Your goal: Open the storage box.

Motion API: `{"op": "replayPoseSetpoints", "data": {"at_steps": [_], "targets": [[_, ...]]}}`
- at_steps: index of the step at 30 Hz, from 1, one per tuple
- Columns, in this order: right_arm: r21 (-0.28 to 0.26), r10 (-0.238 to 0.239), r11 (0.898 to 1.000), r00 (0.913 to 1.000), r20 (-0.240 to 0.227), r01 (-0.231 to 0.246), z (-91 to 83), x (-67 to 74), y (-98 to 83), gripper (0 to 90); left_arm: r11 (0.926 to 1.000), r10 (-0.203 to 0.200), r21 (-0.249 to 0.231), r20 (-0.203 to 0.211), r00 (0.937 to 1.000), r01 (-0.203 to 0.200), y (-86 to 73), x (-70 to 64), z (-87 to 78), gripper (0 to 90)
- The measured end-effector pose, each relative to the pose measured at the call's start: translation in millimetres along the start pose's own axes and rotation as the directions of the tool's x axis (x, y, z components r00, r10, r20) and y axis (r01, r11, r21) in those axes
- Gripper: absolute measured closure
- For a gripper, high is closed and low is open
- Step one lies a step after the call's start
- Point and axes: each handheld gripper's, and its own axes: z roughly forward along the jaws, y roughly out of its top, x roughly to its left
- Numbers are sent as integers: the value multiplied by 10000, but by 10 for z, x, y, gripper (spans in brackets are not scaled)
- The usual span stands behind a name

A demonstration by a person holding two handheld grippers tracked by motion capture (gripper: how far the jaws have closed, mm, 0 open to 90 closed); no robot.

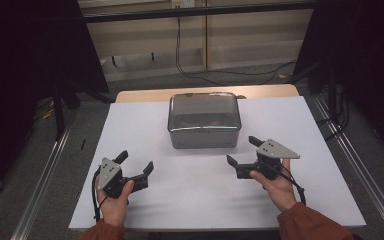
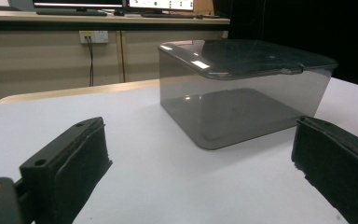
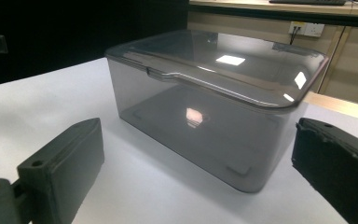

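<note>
A smoky transparent plastic box (image 1: 204,121) with its lid on stands in the middle of the white table top (image 1: 140,125). It looks empty through its walls in both gripper views, box (image 2: 242,93) and box (image 3: 209,98). My left gripper (image 1: 137,163) rests near the table's front left, open, with nothing between its jaws. My right gripper (image 1: 241,150) sits front right of the box, also open and empty. Both point toward the box from a short way off, left gripper (image 2: 200,163) and right gripper (image 3: 196,163).
The white board lies on a wooden table (image 1: 145,94) whose far edge shows behind the box. Black cables (image 1: 215,72) trail over the floor beyond. Metal rails (image 1: 45,175) run along both sides. A wall socket (image 2: 93,36) sits on the back wall.
</note>
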Motion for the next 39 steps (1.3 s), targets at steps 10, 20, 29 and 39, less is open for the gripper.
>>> {"op": "replayPoseSetpoints", "data": {"at_steps": [10,20,29,39], "targets": [[-200,-1076,9940,9942,70,1077,144,123,114,13,10000,8,34,3,10000,-8,-1,6,3,34],[214,-2637,9643,9646,-42,2638,436,280,185,8,10000,39,45,7,10000,-39,-5,8,9,34],[246,-4252,9051,9046,310,4246,526,346,200,55,10000,55,38,33,10000,-55,-4,3,13,34],[568,-6409,7674,7614,973,6386,635,431,248,118,9999,101,70,94,9999,-102,-7,6,16,34]]}}
